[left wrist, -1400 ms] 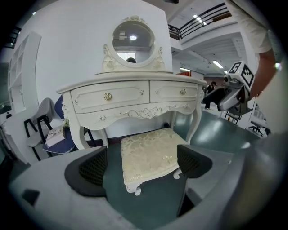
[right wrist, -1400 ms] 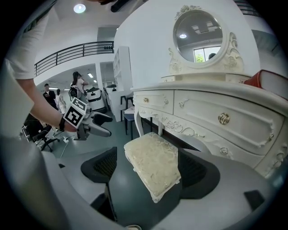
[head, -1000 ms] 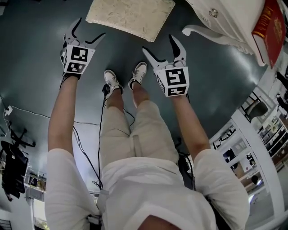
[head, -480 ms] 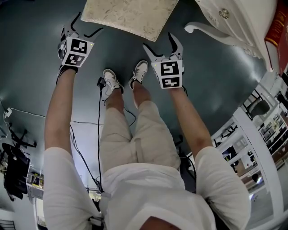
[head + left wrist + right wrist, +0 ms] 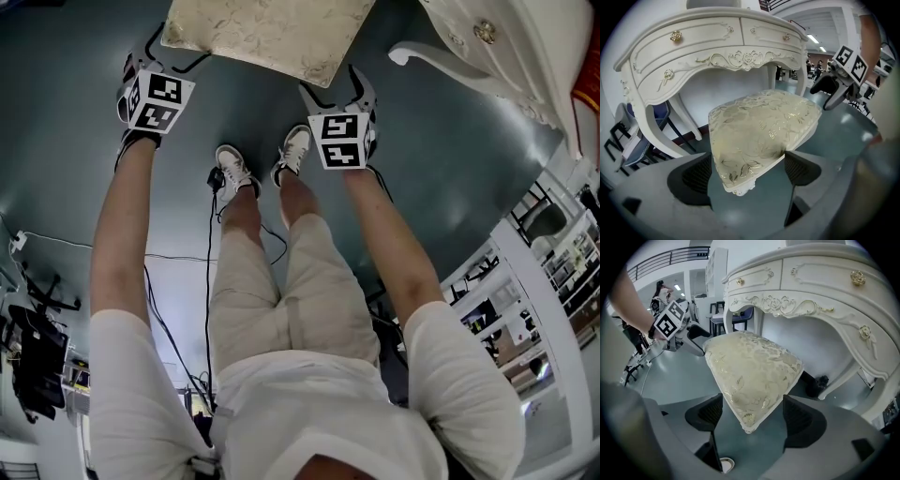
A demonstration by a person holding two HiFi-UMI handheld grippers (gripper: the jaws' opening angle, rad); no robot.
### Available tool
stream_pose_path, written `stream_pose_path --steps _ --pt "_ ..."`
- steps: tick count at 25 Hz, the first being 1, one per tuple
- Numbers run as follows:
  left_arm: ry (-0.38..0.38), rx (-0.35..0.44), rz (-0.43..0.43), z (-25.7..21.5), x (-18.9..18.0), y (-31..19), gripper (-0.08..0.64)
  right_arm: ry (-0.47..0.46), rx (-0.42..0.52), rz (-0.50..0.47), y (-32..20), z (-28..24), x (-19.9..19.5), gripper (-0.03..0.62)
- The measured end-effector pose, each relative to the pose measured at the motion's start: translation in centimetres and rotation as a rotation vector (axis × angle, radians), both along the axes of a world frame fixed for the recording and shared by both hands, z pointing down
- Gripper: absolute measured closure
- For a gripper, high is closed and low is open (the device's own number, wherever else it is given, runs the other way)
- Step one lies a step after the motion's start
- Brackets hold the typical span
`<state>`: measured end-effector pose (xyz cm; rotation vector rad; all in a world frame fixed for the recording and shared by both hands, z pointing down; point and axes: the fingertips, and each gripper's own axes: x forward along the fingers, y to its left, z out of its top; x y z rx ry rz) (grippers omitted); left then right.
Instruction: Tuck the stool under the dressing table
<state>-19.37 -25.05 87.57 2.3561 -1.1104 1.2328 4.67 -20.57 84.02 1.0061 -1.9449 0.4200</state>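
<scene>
Stool stands on the grey floor at the top of the head view, cream patterned cushion up. It sits out in front of the dressing table, not under it.

Far left in the left gripper view, a blue chair stands behind the table's curved leg. The kneehole itself looks open.

Next, the left gripper is at the stool's near left corner. Its jaws are spread wide, and its own view shows the carved corner of the seat poking in between the pads. One pad sits close against the seat edge, though I can't tell if it touches.

In the middle are two white shoes just behind the stool, with a black cable trailing back across the floor.

The right gripper is at the near right corner. Its jaws are also wide apart, with the cushion's corner between them and nothing clamped. Its view picks out a small dark object on the floor by the table leg.

Far right stands white shelving, well clear of the stool.
</scene>
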Motion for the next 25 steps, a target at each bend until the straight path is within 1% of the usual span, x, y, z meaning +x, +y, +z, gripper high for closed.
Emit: stream_pose_path --steps 3,7,12,16,20,25 --pt "0.005 -0.011 0.005 0.8 0.5 0.2 0.078 0.021 -0.019 0.016 0.0 1.3 0.4 0.198" --pt "0.025 -0.006 -0.024 1.1 0.7 -0.1 0.078 0.042 -0.051 0.015 0.3 2.8 0.7 0.202" --pt "0.013 -0.028 -0.025 1.3 0.9 -0.2 0.078 0.041 -0.101 0.030 0.6 4.4 0.3 0.205" --pt "0.014 -0.031 -0.030 1.5 0.9 -0.2 0.078 0.027 -0.104 0.065 0.1 4.7 0.4 0.221" --pt "0.021 -0.028 -0.039 1.5 1.1 -0.4 0.080 0.013 -0.112 0.074 0.0 5.0 0.6 0.225" --pt "0.021 -0.035 -0.038 1.2 1.7 -3.2 0.081 0.012 -0.112 0.097 -2.6 4.9 1.2 0.229"
